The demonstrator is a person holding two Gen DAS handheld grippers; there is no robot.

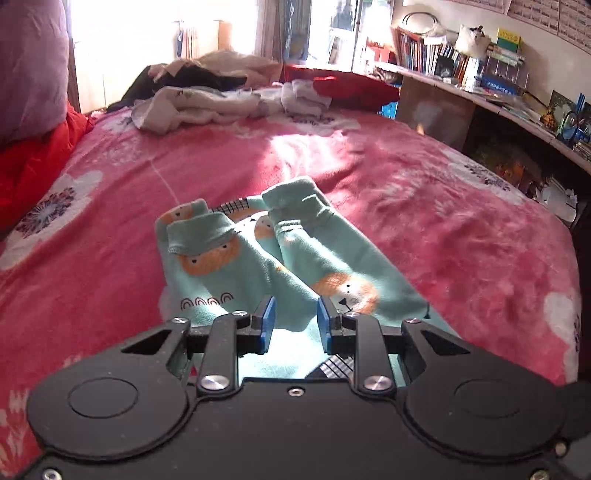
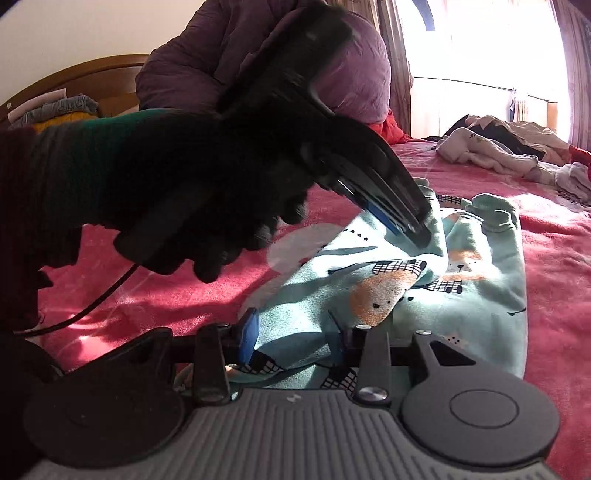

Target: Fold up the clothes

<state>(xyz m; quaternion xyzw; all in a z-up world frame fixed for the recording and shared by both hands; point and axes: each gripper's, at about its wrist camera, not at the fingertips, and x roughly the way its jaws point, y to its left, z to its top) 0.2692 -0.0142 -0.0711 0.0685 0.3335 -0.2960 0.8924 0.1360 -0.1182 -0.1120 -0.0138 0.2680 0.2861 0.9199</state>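
Nearest in the left wrist view, the left hand-held gripper [image 1: 293,319], black with blue pads, hangs just above the mint-green fleece garment printed with orange bear faces [image 1: 236,273]; its jaws stand a little apart with nothing pinched between them, only cloth lying below the gap. In the right wrist view the right hand-held gripper [image 2: 295,338], grey-ribbed with blue pads, has its jaws partly open astride a raised fold of that same garment [image 2: 476,306], the cloth bunched between the pads; whether they press on it I cannot tell. A dark-gloved hand [image 2: 207,206] with a green cuff carries the left hand-held gripper [image 2: 413,225] across this view, its tips pointing down at the garment's middle.

The garment lies on the pink plush bedspread with white flowers [image 1: 424,221], its two sleeves folded in and running side by side, cuffs toward the far end.

Farther along the bed sits a heap of white and dark unfolded clothes [image 1: 199,96]. A purple quilted pillow [image 1: 29,66] leans at the left edge, a wooden shelf crammed with books [image 1: 454,62] stands at the right, and a bright sunlit window [image 1: 166,26] fills the far wall
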